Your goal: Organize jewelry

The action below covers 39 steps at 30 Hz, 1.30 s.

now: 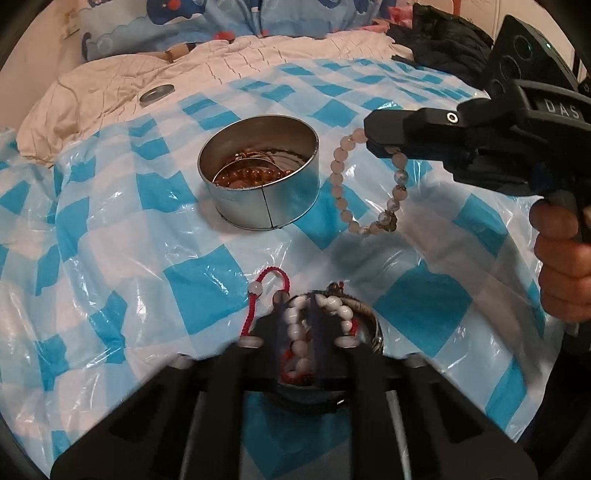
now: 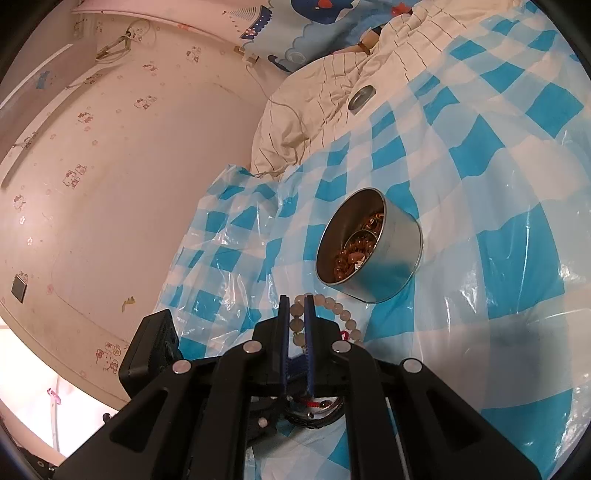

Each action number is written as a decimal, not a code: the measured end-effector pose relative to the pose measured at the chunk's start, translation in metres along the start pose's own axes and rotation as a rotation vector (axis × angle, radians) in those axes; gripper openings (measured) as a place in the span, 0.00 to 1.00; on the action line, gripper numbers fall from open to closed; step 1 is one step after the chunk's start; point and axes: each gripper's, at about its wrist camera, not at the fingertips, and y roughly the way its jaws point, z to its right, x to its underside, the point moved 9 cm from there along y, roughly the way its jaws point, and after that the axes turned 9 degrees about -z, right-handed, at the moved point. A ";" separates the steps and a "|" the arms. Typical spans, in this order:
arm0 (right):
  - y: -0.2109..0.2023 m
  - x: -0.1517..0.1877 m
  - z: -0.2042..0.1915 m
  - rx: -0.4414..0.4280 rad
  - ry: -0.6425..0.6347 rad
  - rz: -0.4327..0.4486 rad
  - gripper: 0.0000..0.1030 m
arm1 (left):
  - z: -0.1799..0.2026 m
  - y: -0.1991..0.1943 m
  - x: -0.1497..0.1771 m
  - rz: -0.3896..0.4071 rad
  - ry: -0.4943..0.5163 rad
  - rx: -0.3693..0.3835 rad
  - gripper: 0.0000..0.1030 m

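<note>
1 tin [image 1: 258, 177], 1 lid [image 1: 157, 94], 2 tongs [image 1: 384, 142] [image 1: 312, 314]

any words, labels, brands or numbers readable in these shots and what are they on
"DAS": pale letters on the black body of the right gripper, seen from the left wrist camera; the picture edge may cut off more.
The wallpaper bears small cartoon prints; no lettering readable.
The blue cartoon bedding shows pictures only; no words legible.
The round metal tin has no visible label.
</note>
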 end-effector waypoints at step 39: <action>0.003 0.001 -0.004 -0.015 -0.007 -0.010 0.08 | -0.036 -0.050 -0.021 0.174 -0.208 0.250 0.05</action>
